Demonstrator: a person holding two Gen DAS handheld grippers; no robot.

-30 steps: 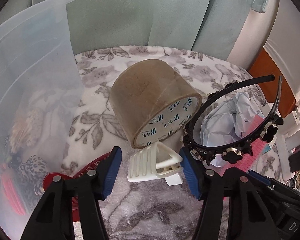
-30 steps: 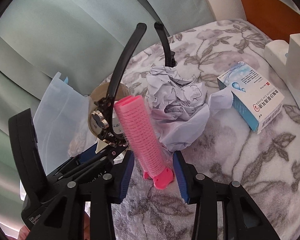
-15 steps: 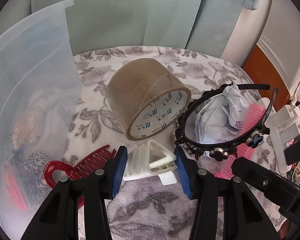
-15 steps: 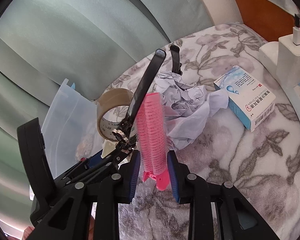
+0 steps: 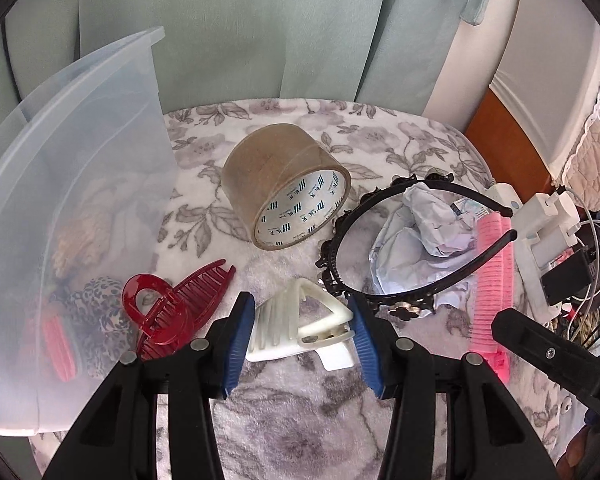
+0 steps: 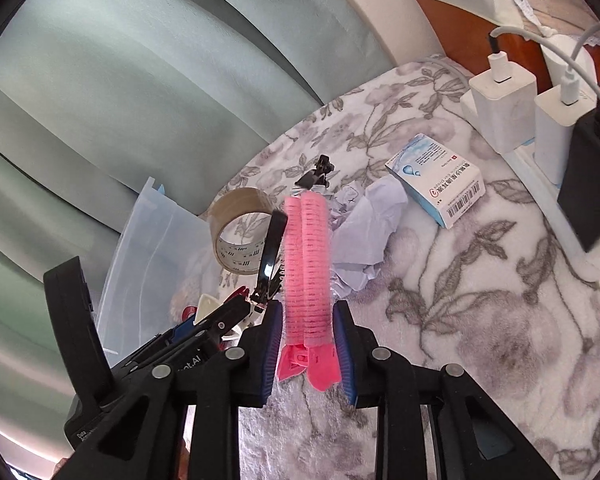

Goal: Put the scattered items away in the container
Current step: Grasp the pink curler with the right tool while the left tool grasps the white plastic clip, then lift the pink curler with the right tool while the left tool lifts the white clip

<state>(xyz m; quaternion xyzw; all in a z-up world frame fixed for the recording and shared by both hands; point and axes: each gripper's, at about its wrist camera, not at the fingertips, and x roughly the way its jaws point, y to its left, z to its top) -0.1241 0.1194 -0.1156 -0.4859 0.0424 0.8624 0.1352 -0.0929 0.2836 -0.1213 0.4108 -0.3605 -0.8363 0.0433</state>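
L gripper (image 5: pixel 302 334) clamps white hair claw (image 5: pixel 300 330); R gripper (image 6: pixel 307 354), jaws just closing, clamps pink roller clip (image 6: pixel 306 264) above floral blanket (image 6: pixel 480 320).

Tape roll (image 5: pixel 286 184): inner core printed with a repeating dark striped logo plus small characters, too small to read. White-blue box (image 6: pixel 436 178), far right: red circled mark, barcode, lines of Chinese print, unreadable. Left hand-held gripper (image 6: pixel 204 326) body: partial white lettering "ot.AI" and "Data".

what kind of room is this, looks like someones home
Most likely a bedroom at home: a floral plush blanket as the work surface, green curtains behind it, and phone chargers on a power strip.
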